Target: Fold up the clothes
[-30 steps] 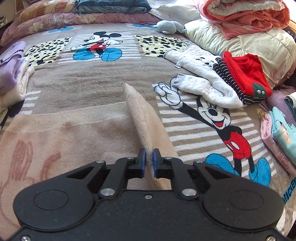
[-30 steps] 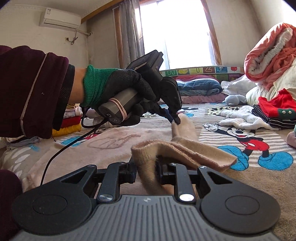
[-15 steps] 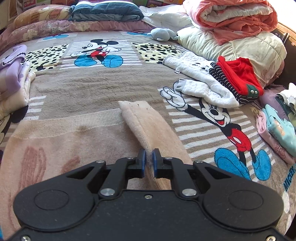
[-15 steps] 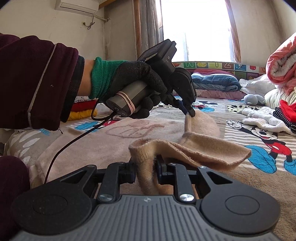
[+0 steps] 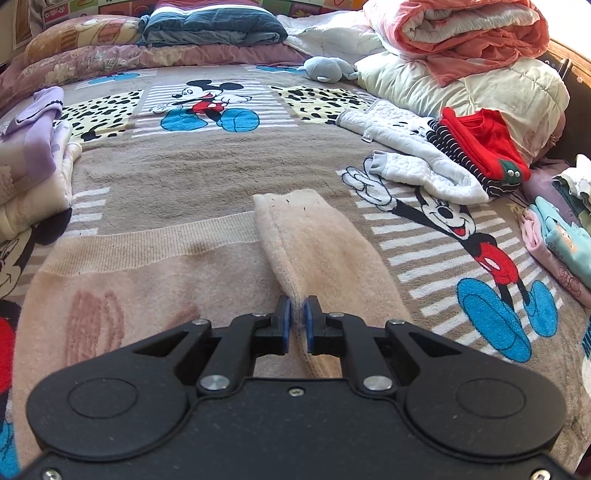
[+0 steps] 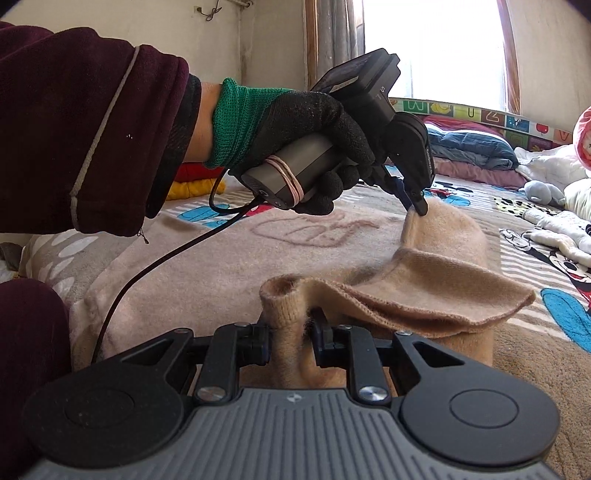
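Observation:
A beige knit sweater (image 5: pixel 147 280) lies flat on the Mickey Mouse blanket (image 5: pixel 207 170). Its right side (image 5: pixel 317 243) is lifted into a fold. My left gripper (image 5: pixel 296 325) is shut on the edge of that fold; it also shows in the right wrist view (image 6: pixel 417 206), pinching the raised cloth. My right gripper (image 6: pixel 291 332) is shut on a bunched part of the same sweater (image 6: pixel 424 291), nearer the front, with a flap hanging over to the right.
Folded clothes (image 5: pixel 26 173) are stacked at the left. A white quilted garment (image 5: pixel 413 162), a red and striped garment (image 5: pixel 476 147) and rolled quilts (image 5: pixel 461 40) lie at the right. More folded clothes (image 5: pixel 554 236) sit at the far right. Pillows (image 5: pixel 207 33) line the back.
Both grippers have carried the sweater's right side leftwards over the body. The raised fold has widened and flattened. Both grips are unchanged.

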### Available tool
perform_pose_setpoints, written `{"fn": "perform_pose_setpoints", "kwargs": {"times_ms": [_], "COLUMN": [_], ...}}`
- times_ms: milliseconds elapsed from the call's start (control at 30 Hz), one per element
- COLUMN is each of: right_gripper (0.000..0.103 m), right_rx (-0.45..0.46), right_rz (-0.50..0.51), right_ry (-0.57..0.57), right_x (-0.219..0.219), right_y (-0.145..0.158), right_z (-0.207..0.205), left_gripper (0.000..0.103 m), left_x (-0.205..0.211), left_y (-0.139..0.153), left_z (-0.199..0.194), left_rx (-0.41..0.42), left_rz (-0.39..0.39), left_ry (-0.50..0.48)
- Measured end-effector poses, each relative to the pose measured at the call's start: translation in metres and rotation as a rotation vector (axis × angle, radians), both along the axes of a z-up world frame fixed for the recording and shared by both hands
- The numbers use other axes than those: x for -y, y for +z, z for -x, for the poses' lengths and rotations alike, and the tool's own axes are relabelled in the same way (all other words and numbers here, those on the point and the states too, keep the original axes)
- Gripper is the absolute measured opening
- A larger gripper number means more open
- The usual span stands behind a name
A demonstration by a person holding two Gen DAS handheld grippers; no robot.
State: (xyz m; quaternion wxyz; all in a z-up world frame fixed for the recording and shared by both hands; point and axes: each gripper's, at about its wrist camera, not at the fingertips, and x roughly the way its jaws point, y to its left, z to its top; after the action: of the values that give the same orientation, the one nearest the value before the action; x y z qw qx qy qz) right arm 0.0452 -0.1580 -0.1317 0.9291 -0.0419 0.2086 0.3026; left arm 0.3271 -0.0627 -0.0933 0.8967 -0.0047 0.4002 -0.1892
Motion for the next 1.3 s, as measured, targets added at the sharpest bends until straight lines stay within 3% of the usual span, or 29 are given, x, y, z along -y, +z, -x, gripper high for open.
{"fn": "perform_pose_setpoints", "kwargs": {"times_ms": [133,400,433,500,533,600,733,967,1033,1167,1300], "right_gripper": [0.023,0.023,0.023,0.023,0.023,0.027,0.048,0.05,0.067,0.069,0.069], "right_rx": [-0.012,-0.058,-0.061,-0.056,-0.052,-0.055,-0.034,-0.007,0.018,0.069,0.076], "right_rz": [0.017,0.014,0.017,0.018,0.017,0.016,0.016,-0.007,-0.01,-0.016,-0.009], "right_ry": [0.01,0.01,0.01,0.01,0.011,0.015,0.046,0.095,0.077,-0.018,-0.051], "right_x": [-0.007,-0.014,-0.015,-0.019,-0.02,-0.022,-0.022,0.006,0.023,0.055,0.064], "right_y": [-0.003,-0.01,-0.011,-0.012,-0.012,-0.011,-0.008,0.014,0.021,0.026,0.018], "right_z": [-0.001,-0.006,-0.007,-0.008,-0.007,-0.007,0.003,0.045,0.064,0.081,0.08], "left_gripper": [0.007,0.007,0.011,0.032,0.055,0.06,0.06,0.06,0.06,0.06,0.06], "left_x": [-0.006,0.003,0.004,0.004,0.005,0.006,0.002,-0.023,-0.03,-0.036,-0.026], "left_y": [-0.009,-0.031,-0.033,-0.03,-0.026,-0.017,-0.003,0.025,0.029,0.026,0.007], "left_z": [-0.003,-0.004,-0.003,0.002,0.009,0.026,0.066,0.151,0.172,0.211,0.229], "left_rx": [-0.014,-0.036,-0.039,-0.045,-0.025,0.026,0.096,0.17,0.168,0.149,0.101], "left_rz": [0.031,-0.044,-0.047,-0.064,-0.088,-0.144,-0.217,-0.097,-0.029,0.075,0.058], "left_ry": [0.025,0.035,0.035,0.038,0.035,0.022,0.008,0.055,0.074,0.099,0.092]}}
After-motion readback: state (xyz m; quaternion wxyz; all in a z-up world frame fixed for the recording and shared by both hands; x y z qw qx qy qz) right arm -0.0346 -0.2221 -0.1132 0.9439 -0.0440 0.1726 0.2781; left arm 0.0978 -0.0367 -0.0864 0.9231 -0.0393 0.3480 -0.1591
